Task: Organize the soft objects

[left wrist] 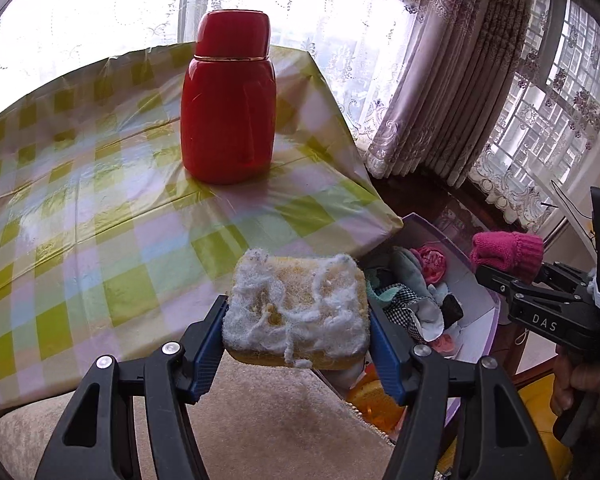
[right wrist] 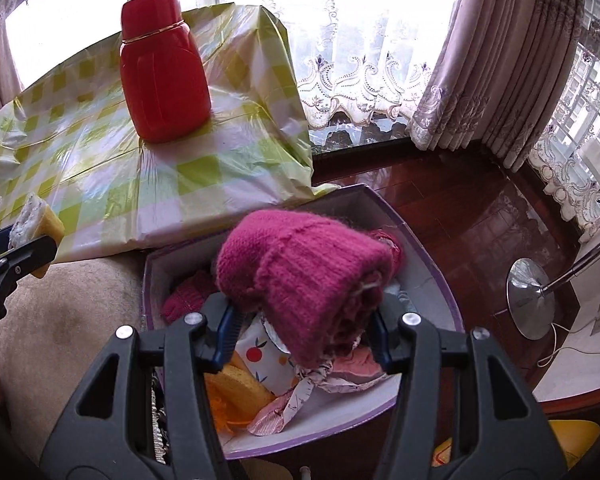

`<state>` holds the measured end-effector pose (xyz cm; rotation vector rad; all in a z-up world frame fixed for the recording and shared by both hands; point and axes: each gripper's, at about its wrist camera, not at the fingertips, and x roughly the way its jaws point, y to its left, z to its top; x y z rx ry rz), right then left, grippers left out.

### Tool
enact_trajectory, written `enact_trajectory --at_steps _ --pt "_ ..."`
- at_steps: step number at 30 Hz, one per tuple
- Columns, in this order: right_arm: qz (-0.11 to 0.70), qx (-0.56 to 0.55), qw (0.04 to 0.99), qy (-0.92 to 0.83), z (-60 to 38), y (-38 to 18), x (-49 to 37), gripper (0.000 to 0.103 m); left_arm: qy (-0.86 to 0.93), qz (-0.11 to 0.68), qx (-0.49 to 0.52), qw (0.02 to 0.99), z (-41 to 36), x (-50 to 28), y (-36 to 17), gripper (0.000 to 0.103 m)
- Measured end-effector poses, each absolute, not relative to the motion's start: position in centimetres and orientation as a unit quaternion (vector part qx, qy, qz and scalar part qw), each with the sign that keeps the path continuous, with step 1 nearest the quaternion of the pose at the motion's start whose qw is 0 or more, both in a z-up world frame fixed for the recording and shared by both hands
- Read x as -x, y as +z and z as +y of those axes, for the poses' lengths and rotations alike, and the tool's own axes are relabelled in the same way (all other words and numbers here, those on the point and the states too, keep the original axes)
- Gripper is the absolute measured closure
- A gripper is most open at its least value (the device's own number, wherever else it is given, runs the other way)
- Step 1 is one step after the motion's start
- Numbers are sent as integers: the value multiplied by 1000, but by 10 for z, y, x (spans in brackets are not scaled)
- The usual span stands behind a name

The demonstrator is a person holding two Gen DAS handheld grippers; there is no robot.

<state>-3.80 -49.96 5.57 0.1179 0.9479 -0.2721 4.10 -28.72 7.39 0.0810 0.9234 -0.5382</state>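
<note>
My left gripper (left wrist: 296, 320) is shut on a yellow sponge (left wrist: 296, 308) with a frayed white scouring face, held over the near edge of the checked table (left wrist: 80, 208). The sponge also shows in the right wrist view (right wrist: 36, 216). My right gripper (right wrist: 302, 328) is shut on a pink knitted hat (right wrist: 312, 276), held above an open purple-edged box (right wrist: 420, 248) of soft clothes. In the left wrist view the hat (left wrist: 508, 254) and right gripper (left wrist: 500, 280) are at the right, over the box (left wrist: 472, 280).
A red flask (left wrist: 228, 100) stands on the table; it also shows in the right wrist view (right wrist: 162, 68). A beige cushion (left wrist: 260, 420) lies below the left gripper. Dark wooden floor (right wrist: 480, 216), curtains (right wrist: 500, 40) and a chrome lamp base (right wrist: 530, 300) are to the right.
</note>
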Motion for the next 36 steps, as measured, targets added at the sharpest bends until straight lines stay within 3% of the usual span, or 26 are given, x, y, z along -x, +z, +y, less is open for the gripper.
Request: enact_trajectory --at_steps 13,16,20,36 --pt "468 -100 863 -165 -549 35 69 40 -295 457 -74 836 -333 -20 59 37" --pt "470 -104 861 -167 -553 29 72 34 -304 471 -65 826 -336 -23 54 36" --pt "463 -105 863 -172 -550 26 78 17 -307 498 -58 809 -338 -26 42 33" --pt "468 -94 858 -188 -505 18 91 17 -260 545 -48 796 -316 -11 25 23"
